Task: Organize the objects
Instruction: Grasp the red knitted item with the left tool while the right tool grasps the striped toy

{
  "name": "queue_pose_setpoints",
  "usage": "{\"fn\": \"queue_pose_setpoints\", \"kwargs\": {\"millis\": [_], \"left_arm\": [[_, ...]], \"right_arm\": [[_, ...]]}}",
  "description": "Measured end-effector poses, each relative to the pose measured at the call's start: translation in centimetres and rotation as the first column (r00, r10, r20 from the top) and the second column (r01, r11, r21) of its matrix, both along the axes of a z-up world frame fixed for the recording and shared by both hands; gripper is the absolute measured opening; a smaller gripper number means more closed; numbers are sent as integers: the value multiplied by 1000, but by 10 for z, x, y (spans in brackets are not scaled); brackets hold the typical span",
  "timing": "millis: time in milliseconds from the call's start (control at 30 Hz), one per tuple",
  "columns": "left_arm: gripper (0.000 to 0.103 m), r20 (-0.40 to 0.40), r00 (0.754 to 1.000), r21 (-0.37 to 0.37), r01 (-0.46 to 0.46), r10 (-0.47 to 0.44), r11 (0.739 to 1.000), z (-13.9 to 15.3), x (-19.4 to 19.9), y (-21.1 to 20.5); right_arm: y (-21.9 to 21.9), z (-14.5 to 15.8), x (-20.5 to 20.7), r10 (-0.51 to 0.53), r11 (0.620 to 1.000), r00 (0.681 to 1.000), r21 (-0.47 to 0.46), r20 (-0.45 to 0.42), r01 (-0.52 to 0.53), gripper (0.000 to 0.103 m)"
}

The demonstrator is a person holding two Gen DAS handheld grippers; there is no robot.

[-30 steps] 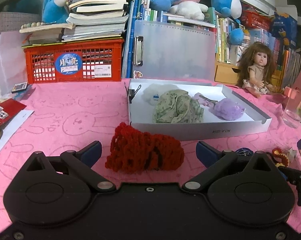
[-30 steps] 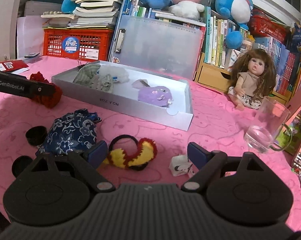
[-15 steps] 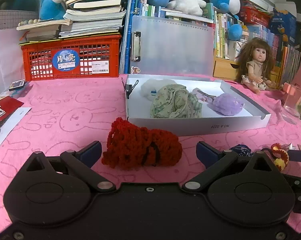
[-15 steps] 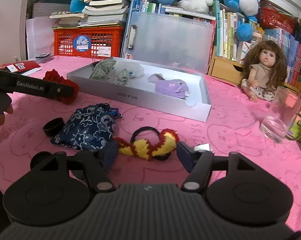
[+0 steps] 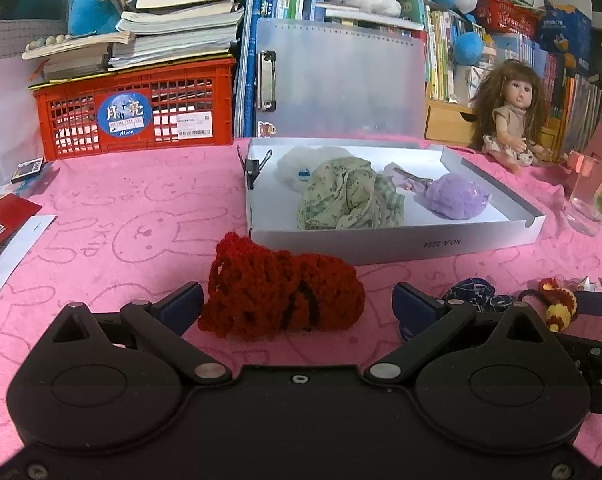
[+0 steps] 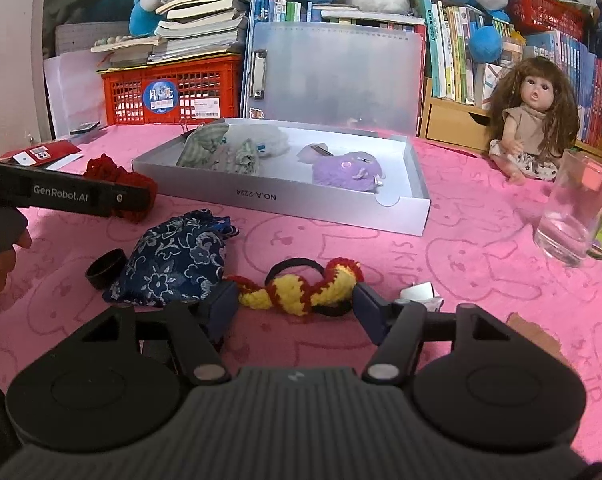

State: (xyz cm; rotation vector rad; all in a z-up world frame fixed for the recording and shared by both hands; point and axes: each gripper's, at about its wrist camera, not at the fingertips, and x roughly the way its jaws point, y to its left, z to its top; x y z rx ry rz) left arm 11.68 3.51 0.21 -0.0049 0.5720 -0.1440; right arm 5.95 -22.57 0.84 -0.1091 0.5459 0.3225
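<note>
Each claw has its own target dead ahead. The left claw (image 5: 297, 306) stands wide open around the red crocheted pouch (image 5: 281, 290), which lies on the pink counter (image 5: 141, 220) with its long axis running across, from one finger toward the other; neither pad appears to press it. The right claw (image 6: 295, 306) has just been closing and then eased a little: the yellow-and-red crocheted hair tie (image 6: 301, 288) lies between its fingers, long axis also crosswise, the pads right at its ends, whether pressing I cannot tell for sure. The grey box (image 6: 269, 200) lies beyond both, straight ahead of the left claw and up to the left of the right; the left is nearer to it, I judge.

By count: one grey box holding one green floral cloth (image 5: 349, 200), one purple fuzzy toy (image 5: 457, 198) and one white fluffy thing (image 5: 301, 164); outside it, one red pouch, one hair tie, one blue floral pouch (image 6: 177, 260), one black ring (image 6: 107, 268), one glass mug (image 6: 577, 216), one doll (image 6: 537, 120).
</note>
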Motion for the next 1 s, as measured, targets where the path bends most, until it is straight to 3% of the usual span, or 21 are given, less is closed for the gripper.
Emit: {"fn": "queue_pose_setpoints", "kwargs": {"millis": [200,600,667,700,733,833,900,1000], "left_arm": [[101,10,1000,8,6,-6,1000,1,0,-2],[100,10,1000,63,1,-1,998,2,11,-13],[93,-3,1000,72,8,-8,997,0,13,-15],[82,-6,1000,77,6,-6,997,0,13,-16],[66,-7,1000,81,-2,3,997,0,13,-16],[61,-16,1000,59,-10,11,998,2,11,-13],[60,-10,1000,60,-1,2,998,4,8,-13],[60,-2,1000,60,9,-9,998,7,3,-13]], "right_arm": [[-2,-2,5,-18,1000,1000,23,-4,18,84],[-4,-5,5,-25,999,1000,46,-8,25,85],[-3,-5,4,-21,999,1000,44,-6,21,85],[-3,-5,4,-19,999,1000,44,-4,19,85],[-3,-5,4,-14,999,1000,44,-5,14,85],[-1,-3,1,13,998,1000,61,-11,-12,65],[1,-1,-1,38,997,999,64,-11,-37,45],[8,2,-5,52,998,999,43,8,-52,31]]}}
